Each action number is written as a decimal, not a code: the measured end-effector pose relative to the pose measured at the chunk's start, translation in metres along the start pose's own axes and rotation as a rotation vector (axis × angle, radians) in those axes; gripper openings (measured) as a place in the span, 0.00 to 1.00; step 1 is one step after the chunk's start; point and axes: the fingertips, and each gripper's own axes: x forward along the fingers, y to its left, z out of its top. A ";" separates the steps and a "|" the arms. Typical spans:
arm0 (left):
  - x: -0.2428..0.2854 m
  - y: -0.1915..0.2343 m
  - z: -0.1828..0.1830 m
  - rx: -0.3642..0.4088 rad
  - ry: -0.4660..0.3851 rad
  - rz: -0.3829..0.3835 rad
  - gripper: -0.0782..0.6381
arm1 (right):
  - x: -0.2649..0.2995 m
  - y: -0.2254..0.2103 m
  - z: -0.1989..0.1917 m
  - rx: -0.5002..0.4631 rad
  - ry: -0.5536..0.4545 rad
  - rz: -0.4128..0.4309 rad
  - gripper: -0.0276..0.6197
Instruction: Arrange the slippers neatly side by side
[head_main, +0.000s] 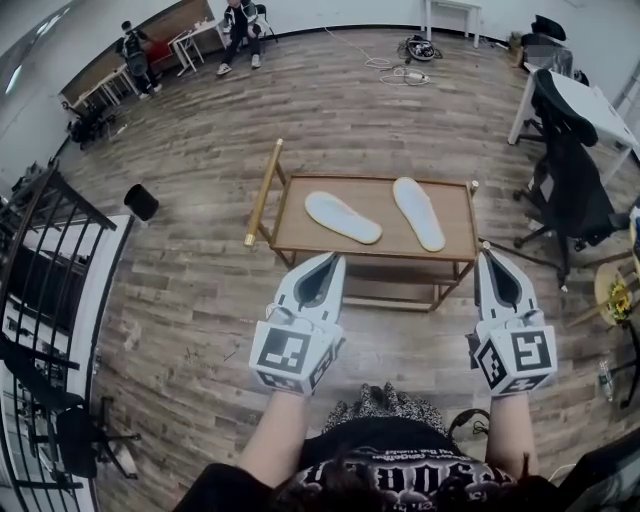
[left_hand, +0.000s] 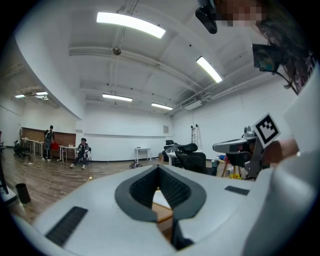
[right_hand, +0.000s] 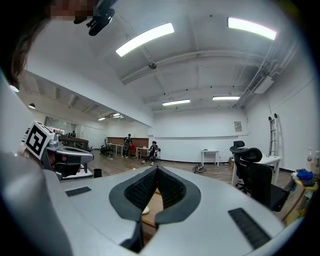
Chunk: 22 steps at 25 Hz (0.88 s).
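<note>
Head view: a wood-plank floor (head_main: 200, 300) fills the large room. A black metal railing (head_main: 50, 230) runs along the left. At the right a white desk (head_main: 590, 100) has two black office chairs (head_main: 575, 190) beside it. Two people (head_main: 240, 25) are by tables at the far wall, and a coil of cables (head_main: 405, 65) lies on the floor near them.

In the middle stands one low rectangular wooden table (head_main: 310, 238) on a thin metal frame. A round brass-coloured bar (head_main: 263, 192) runs along its left end. A small black bin (head_main: 141, 202) sits on the floor to its left, well apart.

Two flat white slippers lie on the table top, apart from each other and not parallel. The left slipper (head_main: 342, 217) lies at a slant. The right slipper (head_main: 418, 213) points more nearly away from the person.

The left tool (head_main: 330, 262) and the right tool (head_main: 488, 255) are white plastic with ribbed dark pads, and each carries a marker cube. Both are held level on the near side of the table, short of the slippers and touching neither. Each tool is clenched, tips met, with nothing between its jaws.
</note>
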 end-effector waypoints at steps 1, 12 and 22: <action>0.003 0.004 -0.001 0.000 0.001 -0.004 0.10 | 0.005 0.001 0.000 0.000 -0.001 -0.003 0.05; 0.030 0.032 -0.013 -0.025 0.016 -0.009 0.10 | 0.041 0.004 -0.003 -0.013 0.020 0.000 0.05; 0.072 0.045 -0.017 -0.012 0.036 0.026 0.10 | 0.088 -0.026 -0.009 -0.005 0.018 0.021 0.05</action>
